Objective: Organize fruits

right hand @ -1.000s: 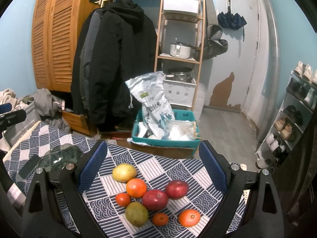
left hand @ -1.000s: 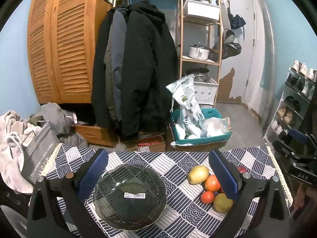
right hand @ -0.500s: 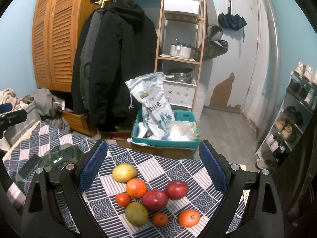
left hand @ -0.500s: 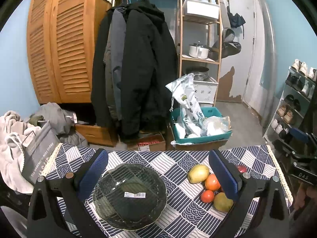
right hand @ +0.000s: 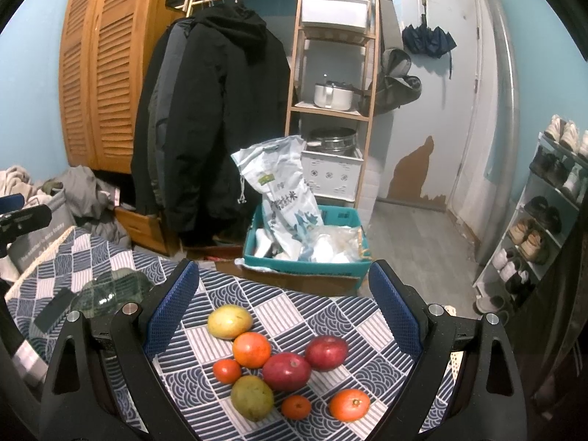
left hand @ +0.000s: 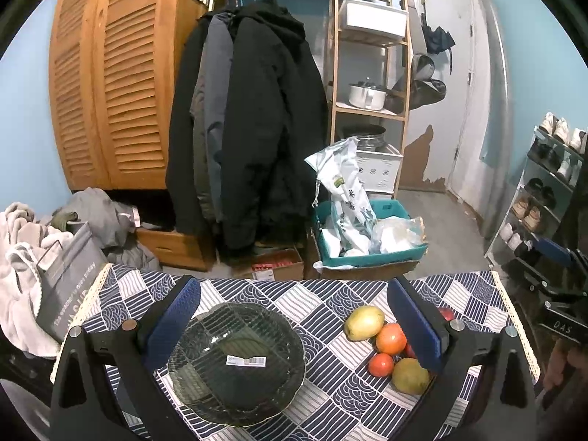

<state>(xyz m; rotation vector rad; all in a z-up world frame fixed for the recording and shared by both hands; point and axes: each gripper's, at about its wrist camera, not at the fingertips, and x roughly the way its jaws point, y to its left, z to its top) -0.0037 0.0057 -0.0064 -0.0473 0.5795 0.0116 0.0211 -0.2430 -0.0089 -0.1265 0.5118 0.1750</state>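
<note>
Cluttered hallway fills the background: hanging coats, a wooden shelf unit, a shoe rack, and in front a worktop (right hand: pixel 367 316) under a blue-and-white patterned cloth. Both tongs hang spread wide above it, holding nothing. Below the left tongs (left hand: pixel 294 325) sits an empty glass bowl (left hand: pixel 237 362), a barcode sticker visible in it. Under the right tongs (right hand: pixel 283 308) lie the fruits in a loose cluster: a yellow mango (right hand: pixel 229 321) farthest ahead, two dark red apples (right hand: pixel 286 371), a greenish fruit (right hand: pixel 252 397) nearest, oranges (right hand: pixel 252 349) and smaller ones between. No fruit has been moved yet, so the task looks barely begun. Next the right tongs likely must descend over one fruit, close gently on its round, smooth skin, and carry it leftward to the bowl.
</note>
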